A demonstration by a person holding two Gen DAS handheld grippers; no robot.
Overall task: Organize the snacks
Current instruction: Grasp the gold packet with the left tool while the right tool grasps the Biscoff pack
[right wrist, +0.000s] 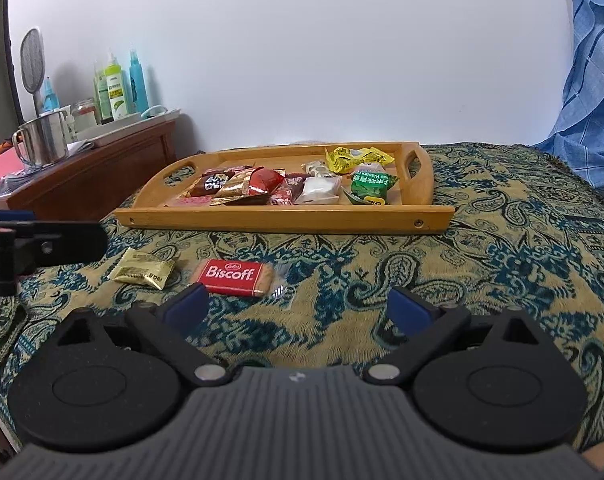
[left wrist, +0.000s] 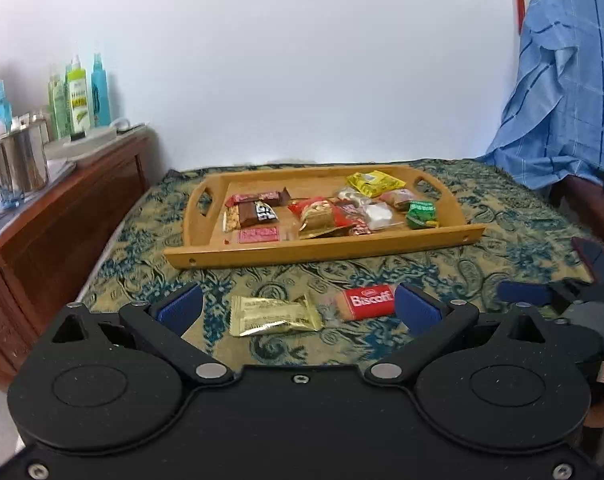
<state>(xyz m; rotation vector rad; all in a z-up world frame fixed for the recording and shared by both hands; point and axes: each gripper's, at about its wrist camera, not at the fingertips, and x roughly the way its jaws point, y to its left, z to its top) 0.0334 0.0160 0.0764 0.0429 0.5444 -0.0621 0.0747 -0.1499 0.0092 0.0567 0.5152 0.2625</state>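
A wooden tray (left wrist: 321, 250) (right wrist: 286, 220) holding several wrapped snacks lies on the patterned cloth. In front of it rest a gold packet (left wrist: 274, 315) (right wrist: 144, 274) and a red Biscoff biscuit (left wrist: 367, 302) (right wrist: 234, 277). My left gripper (left wrist: 300, 308) is open, low over the cloth, with the gold packet between its blue fingers (left wrist: 180, 307) and the Biscoff by the right finger. My right gripper (right wrist: 298, 306) is open over bare cloth, the Biscoff just ahead of its left finger (right wrist: 188, 305). Each gripper shows at the other view's edge (left wrist: 541, 294) (right wrist: 42, 246).
A wooden cabinet (left wrist: 62, 216) (right wrist: 98, 168) at the left carries a steel mug (left wrist: 18, 164) (right wrist: 42, 142), bottles (left wrist: 78, 100) (right wrist: 116, 92) and a white tray. Blue checked fabric (left wrist: 561, 92) (right wrist: 593, 92) hangs at the right. White wall stands behind.
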